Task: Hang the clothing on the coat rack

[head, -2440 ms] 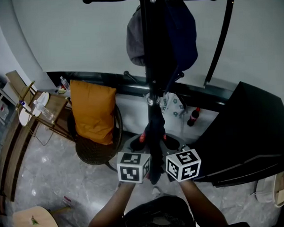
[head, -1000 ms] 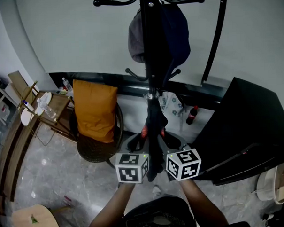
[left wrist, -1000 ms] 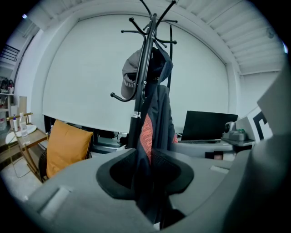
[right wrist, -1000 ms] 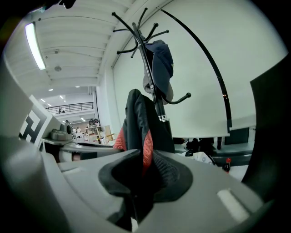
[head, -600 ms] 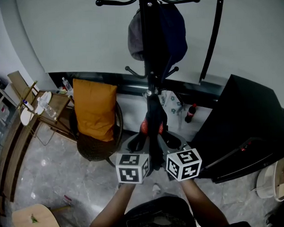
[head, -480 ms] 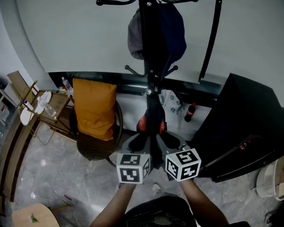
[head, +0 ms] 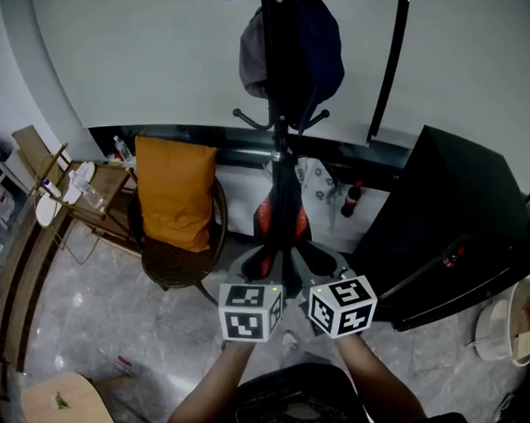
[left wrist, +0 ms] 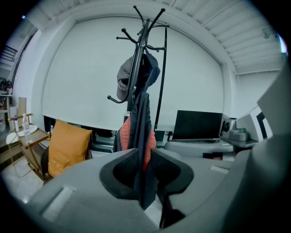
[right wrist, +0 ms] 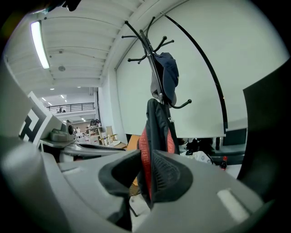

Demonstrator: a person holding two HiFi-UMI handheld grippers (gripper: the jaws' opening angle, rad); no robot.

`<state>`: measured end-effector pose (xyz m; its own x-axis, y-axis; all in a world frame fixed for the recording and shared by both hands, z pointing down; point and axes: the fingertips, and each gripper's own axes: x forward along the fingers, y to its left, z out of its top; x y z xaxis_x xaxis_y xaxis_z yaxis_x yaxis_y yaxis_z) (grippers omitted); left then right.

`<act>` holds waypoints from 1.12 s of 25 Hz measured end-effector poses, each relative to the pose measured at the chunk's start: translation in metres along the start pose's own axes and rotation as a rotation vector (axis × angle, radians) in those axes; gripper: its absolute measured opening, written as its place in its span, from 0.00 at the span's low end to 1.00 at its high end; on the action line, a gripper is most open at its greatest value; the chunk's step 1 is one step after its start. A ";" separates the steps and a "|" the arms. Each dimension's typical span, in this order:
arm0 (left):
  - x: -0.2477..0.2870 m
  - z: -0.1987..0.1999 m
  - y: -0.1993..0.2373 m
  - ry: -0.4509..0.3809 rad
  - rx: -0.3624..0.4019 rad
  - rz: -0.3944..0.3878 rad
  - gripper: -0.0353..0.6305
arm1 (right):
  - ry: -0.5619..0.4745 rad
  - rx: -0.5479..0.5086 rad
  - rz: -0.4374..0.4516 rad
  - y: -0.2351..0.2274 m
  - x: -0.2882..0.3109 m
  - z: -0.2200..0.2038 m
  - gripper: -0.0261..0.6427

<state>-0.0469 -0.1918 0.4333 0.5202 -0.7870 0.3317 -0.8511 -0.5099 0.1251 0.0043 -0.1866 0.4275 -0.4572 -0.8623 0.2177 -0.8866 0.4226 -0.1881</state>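
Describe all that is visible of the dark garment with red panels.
The garment is dark, navy-looking fabric with red lettered panels. It hangs in a long narrow fold in front of the coat rack pole, below a grey cap. The left tool and right tool each pinch its lower part.

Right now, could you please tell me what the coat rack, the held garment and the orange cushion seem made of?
Coat rack: likely metal, smooth black finish; thin rigid pole, curved hooks.
Garment: thin dark fabric with red stripes; hangs limp and folded.
Orange cushion: probably cloth, matte, softly creased.
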 end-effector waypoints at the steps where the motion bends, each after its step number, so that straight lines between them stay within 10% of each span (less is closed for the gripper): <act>1: -0.003 -0.001 -0.002 0.000 -0.002 -0.001 0.17 | 0.001 0.000 -0.002 0.002 -0.003 -0.001 0.14; 28: -0.069 -0.012 -0.030 -0.052 0.031 -0.028 0.09 | -0.011 -0.057 0.013 0.056 -0.059 -0.009 0.04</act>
<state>-0.0579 -0.1175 0.4178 0.5474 -0.7890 0.2790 -0.8341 -0.5417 0.1046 -0.0185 -0.1097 0.4128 -0.4679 -0.8597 0.2051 -0.8834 0.4483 -0.1362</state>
